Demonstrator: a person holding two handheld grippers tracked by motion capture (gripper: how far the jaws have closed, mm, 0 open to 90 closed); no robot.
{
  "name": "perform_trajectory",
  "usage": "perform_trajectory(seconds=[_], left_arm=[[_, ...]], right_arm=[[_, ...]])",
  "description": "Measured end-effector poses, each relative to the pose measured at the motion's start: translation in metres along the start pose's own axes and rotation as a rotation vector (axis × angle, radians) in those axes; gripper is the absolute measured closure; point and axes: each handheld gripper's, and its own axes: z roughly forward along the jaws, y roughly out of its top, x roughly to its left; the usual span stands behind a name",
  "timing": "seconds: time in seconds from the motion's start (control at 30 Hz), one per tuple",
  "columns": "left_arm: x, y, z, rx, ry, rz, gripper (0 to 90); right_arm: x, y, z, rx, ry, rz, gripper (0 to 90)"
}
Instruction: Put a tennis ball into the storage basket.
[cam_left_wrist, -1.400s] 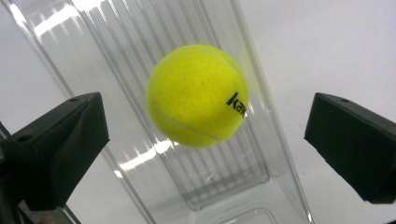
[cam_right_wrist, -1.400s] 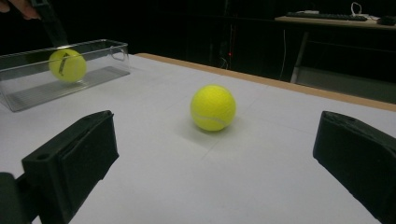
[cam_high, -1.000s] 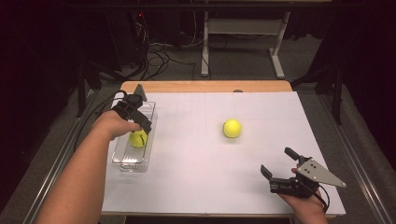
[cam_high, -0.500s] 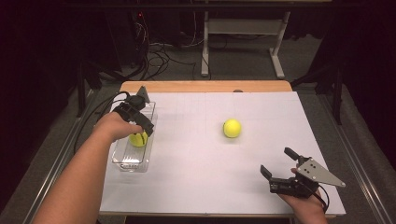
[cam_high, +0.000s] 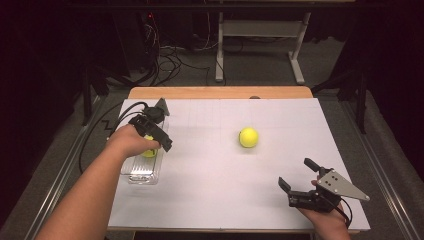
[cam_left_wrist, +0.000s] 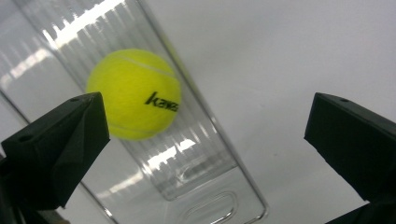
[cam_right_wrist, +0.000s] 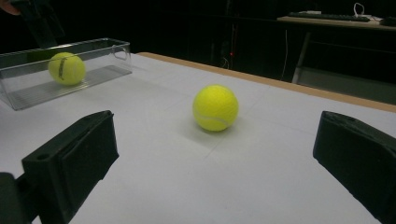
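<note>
While the left gripper (cam_high: 159, 141) hangs open above the ball (cam_left_wrist: 133, 94) in the bin (cam_left_wrist: 205, 154), lifting carelessly could clip the wall; right gripper (cam_high: 299, 179) open.

In the high view the left hand-held gripper (cam_high: 159, 141) and its hand cover most of the tennis ball (cam_high: 148, 152) in the clear box (cam_high: 141, 172). In the left gripper view the box (cam_left_wrist: 205, 186) is cut off by the picture's edges. Each ball's lettering is too small to read in the high view.
</note>
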Motion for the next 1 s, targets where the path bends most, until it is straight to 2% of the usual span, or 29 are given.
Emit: perform_trajectory(seconds=[0.07,0.13,0.27,0.47,0.7,1.0], left_arm=[[-0.008,-0.001,0.004,0.014,0.008,0.027,0.8],[-0.014,-0.001,0.006,0.018,0.007,0.035,0.8],[-0.027,0.0,0.008,0.005,0.006,0.066,0.8],[-0.047,-0.001,0.014,0.002,0.029,0.116,0.8],[-0.066,-0.002,0.018,0.0,0.018,0.16,0.9],[-0.085,-0.004,0.023,-0.001,-0.013,0.206,1.0]], right_arm=[[0.0,0.0,0.0,-0.001,0.002,-0.003,0.3],[0.001,0.0,0.0,-0.001,0.002,-0.004,0.3],[0.001,0.0,0.001,0.0,0.002,-0.006,0.2],[0.001,0.0,0.001,0.002,0.002,0.0,0.2],[0.001,0.001,0.0,0.0,0.003,-0.006,0.2],[0.002,0.001,0.001,-0.001,0.005,-0.007,0.2]])
